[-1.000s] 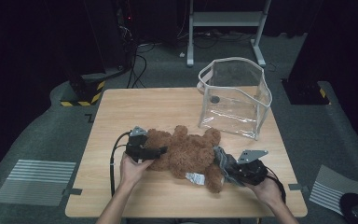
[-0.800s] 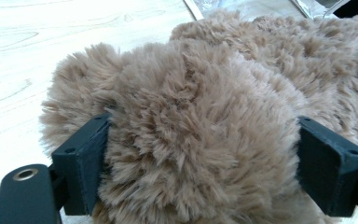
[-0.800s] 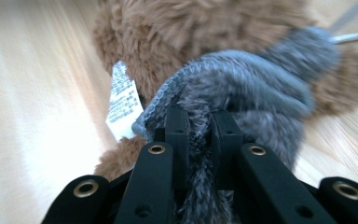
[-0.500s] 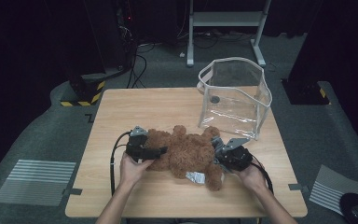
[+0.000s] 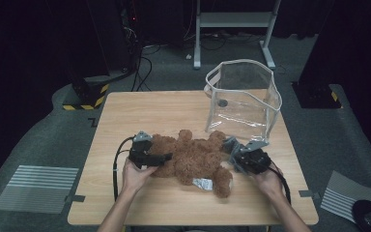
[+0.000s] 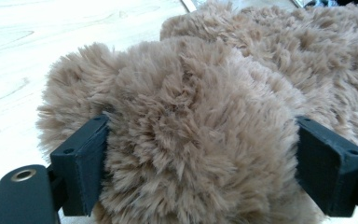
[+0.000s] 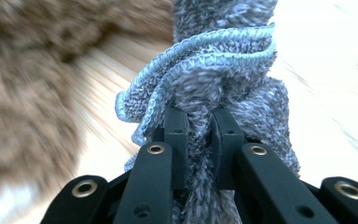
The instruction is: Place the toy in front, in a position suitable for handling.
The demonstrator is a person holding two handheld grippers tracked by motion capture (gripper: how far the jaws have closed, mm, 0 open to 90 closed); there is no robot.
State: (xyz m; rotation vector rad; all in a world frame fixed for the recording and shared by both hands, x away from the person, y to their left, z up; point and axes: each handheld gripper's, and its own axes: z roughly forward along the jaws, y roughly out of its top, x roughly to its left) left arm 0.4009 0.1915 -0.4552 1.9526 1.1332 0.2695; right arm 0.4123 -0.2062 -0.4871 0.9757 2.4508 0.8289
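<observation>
Teddy bear and cloth gripped on the counter

Left gripper fingers clamp the brown teddy bear's limb; right gripper fingers pinch a grey cloth beside it.

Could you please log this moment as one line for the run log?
left gripper: clamped on teddy bear | right gripper: pinching grey cloth beside bear | clear bag: upright on table

High view looking down over table; gripper views riding close, all sharing teddy bear.
</observation>
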